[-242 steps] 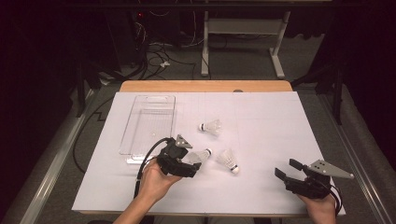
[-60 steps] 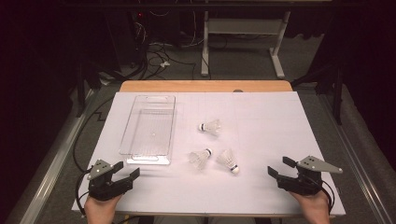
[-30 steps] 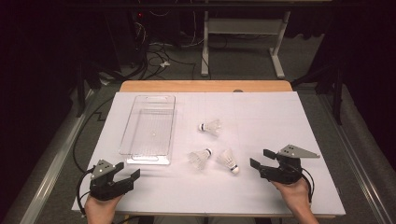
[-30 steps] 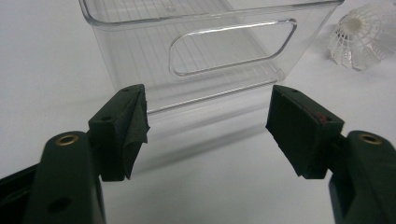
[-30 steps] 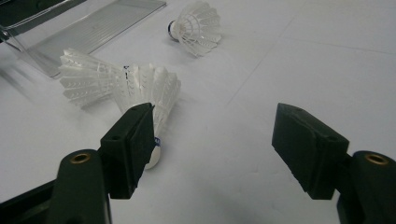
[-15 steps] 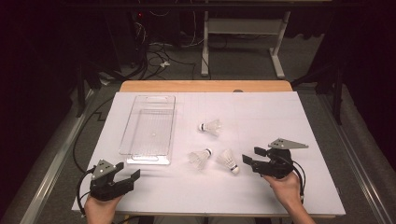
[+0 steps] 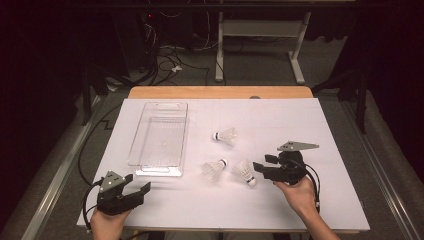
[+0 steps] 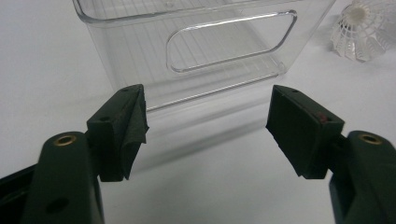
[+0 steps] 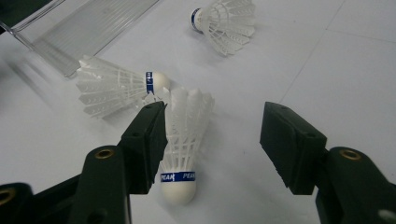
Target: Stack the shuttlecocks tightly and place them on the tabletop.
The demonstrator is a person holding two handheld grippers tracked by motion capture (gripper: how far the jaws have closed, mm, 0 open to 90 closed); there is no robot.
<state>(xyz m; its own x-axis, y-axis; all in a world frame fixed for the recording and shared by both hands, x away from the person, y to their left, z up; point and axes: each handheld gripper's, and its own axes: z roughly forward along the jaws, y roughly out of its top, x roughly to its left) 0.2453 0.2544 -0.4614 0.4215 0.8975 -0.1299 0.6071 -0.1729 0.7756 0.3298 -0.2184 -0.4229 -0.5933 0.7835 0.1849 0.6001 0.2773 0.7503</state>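
Three white shuttlecocks lie on the white table. The nearest shuttlecock (image 7: 245, 171) (image 9: 183, 140) lies just left of my right gripper (image 7: 261, 169) (image 9: 212, 144), which is open; its cork points toward the person and its left jaw hides part of the feathers. A second shuttlecock (image 7: 214, 169) (image 9: 114, 88) lies beside it, and a third shuttlecock (image 7: 225, 135) (image 9: 224, 17) farther back. A clear plastic bin (image 7: 159, 139) (image 8: 196, 42) stands at the left. My left gripper (image 7: 139, 189) (image 8: 205, 128) is open at the front left, facing the bin's near end wall, nothing between its jaws.
The white sheet (image 7: 300, 120) covers a wooden table whose far edge (image 7: 220, 92) shows. Cables and a metal desk frame (image 7: 260, 35) lie on the dark floor beyond. Open table surface lies at the back right and along the front.
My right gripper has moved left from the front right corner up to the nearest shuttlecock. My left gripper withdrew earlier from the shuttlecocks to the front left and has since stayed still.
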